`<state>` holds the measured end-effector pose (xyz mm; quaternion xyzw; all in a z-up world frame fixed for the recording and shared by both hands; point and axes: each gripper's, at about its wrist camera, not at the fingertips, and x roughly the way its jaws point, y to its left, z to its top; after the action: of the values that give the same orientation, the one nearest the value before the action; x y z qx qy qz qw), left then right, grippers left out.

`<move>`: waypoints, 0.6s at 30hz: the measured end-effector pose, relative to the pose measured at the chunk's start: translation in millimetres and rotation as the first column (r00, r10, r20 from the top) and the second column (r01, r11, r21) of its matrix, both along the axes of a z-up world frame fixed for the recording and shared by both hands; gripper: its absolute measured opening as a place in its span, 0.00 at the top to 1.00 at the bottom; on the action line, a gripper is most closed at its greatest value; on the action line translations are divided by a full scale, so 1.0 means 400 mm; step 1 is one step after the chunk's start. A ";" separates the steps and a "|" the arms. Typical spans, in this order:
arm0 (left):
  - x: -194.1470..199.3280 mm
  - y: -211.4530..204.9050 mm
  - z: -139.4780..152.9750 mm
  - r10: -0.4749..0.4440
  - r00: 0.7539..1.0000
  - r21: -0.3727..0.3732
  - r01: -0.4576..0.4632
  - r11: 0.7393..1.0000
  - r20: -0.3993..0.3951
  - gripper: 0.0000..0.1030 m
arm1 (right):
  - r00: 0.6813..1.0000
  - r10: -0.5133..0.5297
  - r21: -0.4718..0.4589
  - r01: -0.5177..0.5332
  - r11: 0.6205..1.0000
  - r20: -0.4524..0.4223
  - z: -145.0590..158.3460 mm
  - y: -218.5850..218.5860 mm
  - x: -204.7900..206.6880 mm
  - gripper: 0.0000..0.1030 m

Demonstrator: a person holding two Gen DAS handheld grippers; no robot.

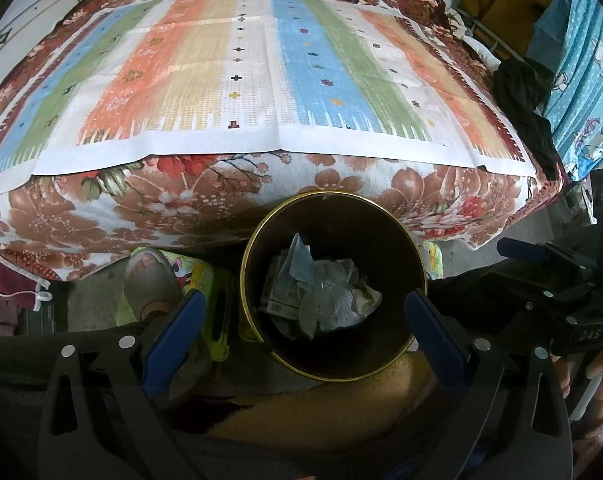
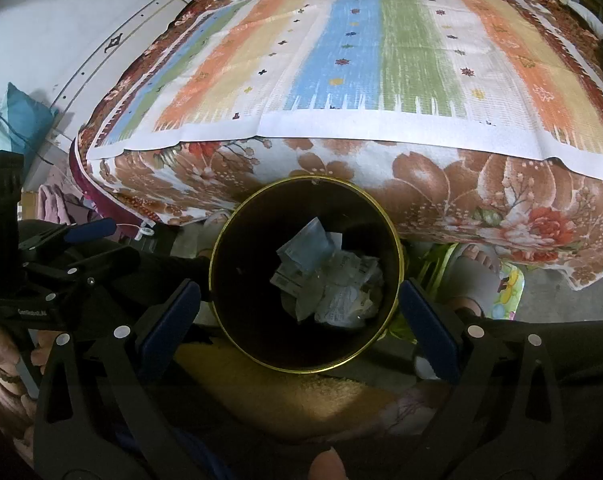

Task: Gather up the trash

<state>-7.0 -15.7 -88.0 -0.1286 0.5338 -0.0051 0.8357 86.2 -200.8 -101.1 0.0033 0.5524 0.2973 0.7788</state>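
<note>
A dark round bin with a gold rim (image 1: 397, 356) (image 2: 221, 320) stands on the floor against the bed. Inside lie crumpled white papers (image 1: 341, 300) (image 2: 349, 300), a blue piece (image 1: 299, 270) (image 2: 309, 252) and a small printed box (image 1: 279, 308) (image 2: 285, 282). My left gripper (image 1: 307, 320) hangs open above the bin, nothing between its blue-padded fingers (image 1: 429, 320). Over the same bin my right gripper (image 2: 301, 308) is open too and holds nothing. Each gripper shows at the edge of the other's view.
A bed with a striped mat (image 1: 261, 72) (image 2: 381, 60) over a floral blanket (image 1: 181, 200) (image 2: 481, 192) fills the far side. A person's sandalled feet (image 1: 153, 276) (image 2: 477, 268) rest beside the bin. Dark cloth (image 1: 529, 104) lies at the bed's right edge.
</note>
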 end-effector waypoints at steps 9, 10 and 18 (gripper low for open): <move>0.000 -0.002 0.001 0.003 1.000 -0.002 -0.003 1.000 0.000 0.05 | 1.000 -0.002 0.004 0.002 1.000 -0.004 0.000 0.001 0.000 0.08; 0.000 -0.002 0.001 0.002 1.000 -0.002 -0.002 1.000 0.000 0.05 | 1.000 -0.002 0.006 0.002 1.000 -0.006 0.000 0.001 -0.001 0.08; 0.001 -0.003 0.001 0.002 1.000 -0.003 -0.002 1.000 0.000 0.05 | 1.000 0.000 0.002 0.001 1.000 -0.008 -0.005 0.002 0.002 0.08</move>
<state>-6.8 -16.9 -87.4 -0.1304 0.5339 -0.0048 0.8354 86.8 -200.0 -103.0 0.0055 0.5551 0.2977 0.7767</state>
